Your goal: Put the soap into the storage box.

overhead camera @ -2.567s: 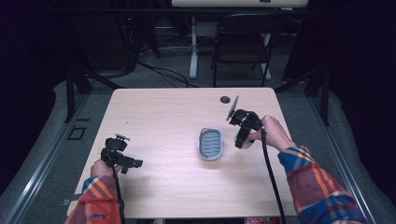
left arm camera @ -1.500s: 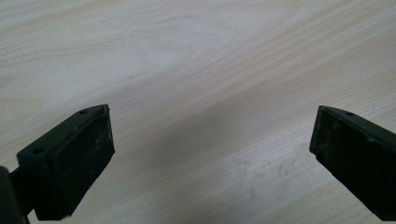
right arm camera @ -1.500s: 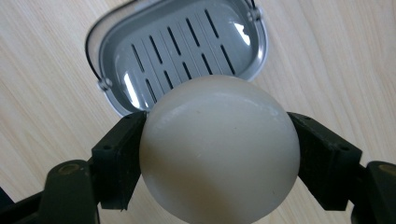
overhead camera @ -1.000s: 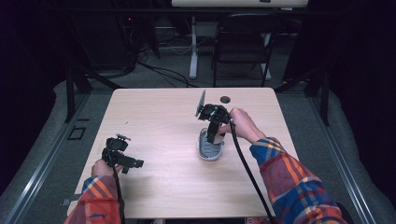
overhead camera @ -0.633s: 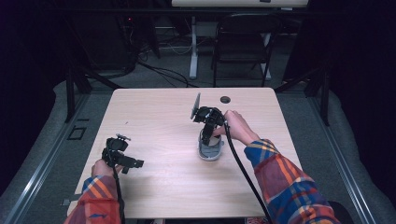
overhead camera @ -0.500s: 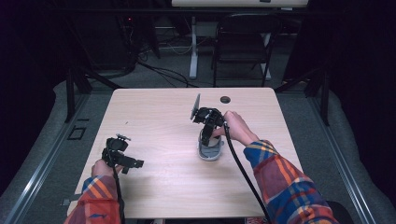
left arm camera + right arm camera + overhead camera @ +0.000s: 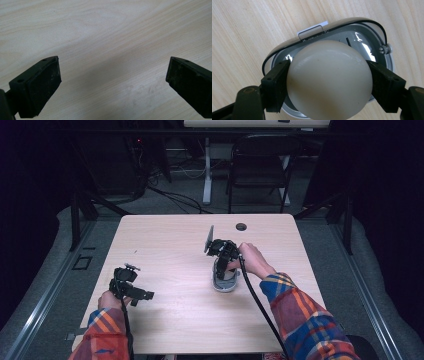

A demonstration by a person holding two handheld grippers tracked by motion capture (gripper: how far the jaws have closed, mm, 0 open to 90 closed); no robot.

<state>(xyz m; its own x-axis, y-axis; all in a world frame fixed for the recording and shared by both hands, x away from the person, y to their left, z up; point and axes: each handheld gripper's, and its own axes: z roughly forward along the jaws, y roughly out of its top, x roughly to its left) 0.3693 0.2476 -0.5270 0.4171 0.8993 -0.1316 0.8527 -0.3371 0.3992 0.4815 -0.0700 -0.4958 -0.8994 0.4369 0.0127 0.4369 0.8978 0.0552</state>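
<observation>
Two hand-held grippers are at work over one pale wooden bench [image 7: 175, 315], each held by a person in plaid sleeves of orange, blue and red. One oval dish [image 7: 372, 42] sits near the middle of the bench, and one egg-shaped object is with it. The right hand-held gripper [image 7: 329, 85] is clenched on that egg [image 7: 329, 80], its two black pads pressing the smooth, off-white, faintly speckled shell from either side. In the right gripper view the egg sits directly over the dish, covering most of its inside; whether it touches the dish floor I cannot tell. The dish is grey and glossy inside, with bright reflections, a slot in its base, a thin black line around the rim, a small screw-like knob at one side and a wire loop at the far edge over a white label. From the high view the right hand [image 7: 255, 262] reaches in over the dish [image 7: 226, 282], with a grey plate standing up off the gripper and a black cable trailing back along the forearm. The left hand-held gripper [image 7: 132, 287] rests well apart near the bench's left front, jaws released and spread wide, with bare woodgrain between its matte black pads [image 7: 42, 87]. One small dark round hole [image 7: 241, 226] marks the bench's far edge. One black chair [image 7: 260, 165] stands on the floor beyond.
</observation>
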